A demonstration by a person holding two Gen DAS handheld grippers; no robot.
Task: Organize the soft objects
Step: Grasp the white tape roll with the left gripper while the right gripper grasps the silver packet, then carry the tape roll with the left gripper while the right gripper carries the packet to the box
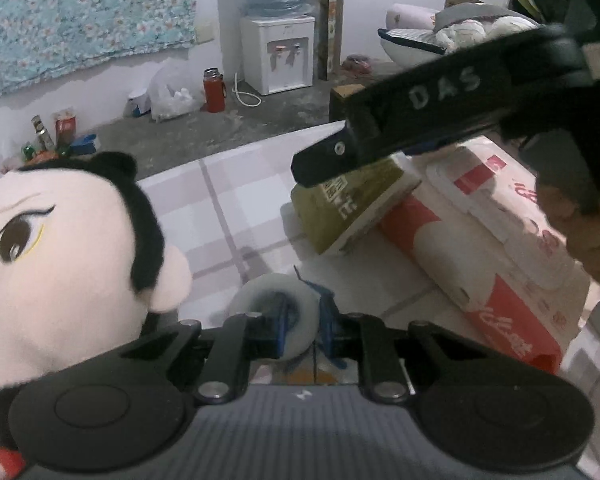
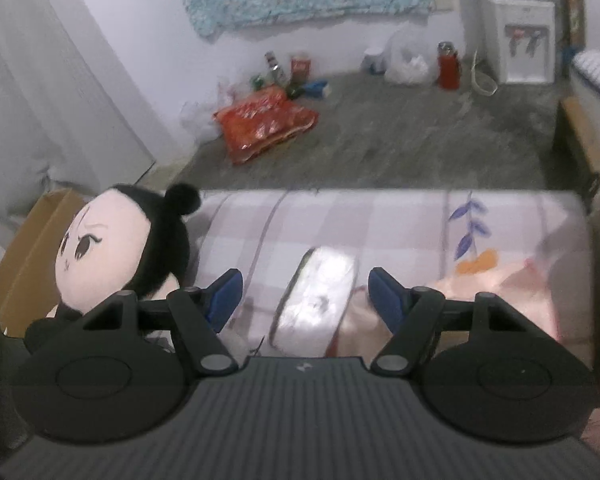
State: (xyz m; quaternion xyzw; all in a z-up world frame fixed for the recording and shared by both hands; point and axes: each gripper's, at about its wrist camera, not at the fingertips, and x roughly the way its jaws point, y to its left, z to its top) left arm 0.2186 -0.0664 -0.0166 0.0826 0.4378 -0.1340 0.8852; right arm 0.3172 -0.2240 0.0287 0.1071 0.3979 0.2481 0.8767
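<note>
I am logging: left gripper (image 1: 302, 322) clamping tape roll (image 1: 274, 316); right gripper (image 2: 304, 300) gaping over packet (image 2: 318, 300), possibly tissues; plush doll (image 2: 120, 256) sitting beside.

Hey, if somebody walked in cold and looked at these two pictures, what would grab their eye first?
Probably the big plush doll with a pale face and black hair buns, lying at the left of the pink checked tablecloth. Next, the left gripper, shut on a translucent white roll of tape. To the right lie an olive-green tissue pack and a red-and-white tissue pack, under the right gripper, which is open.
</note>
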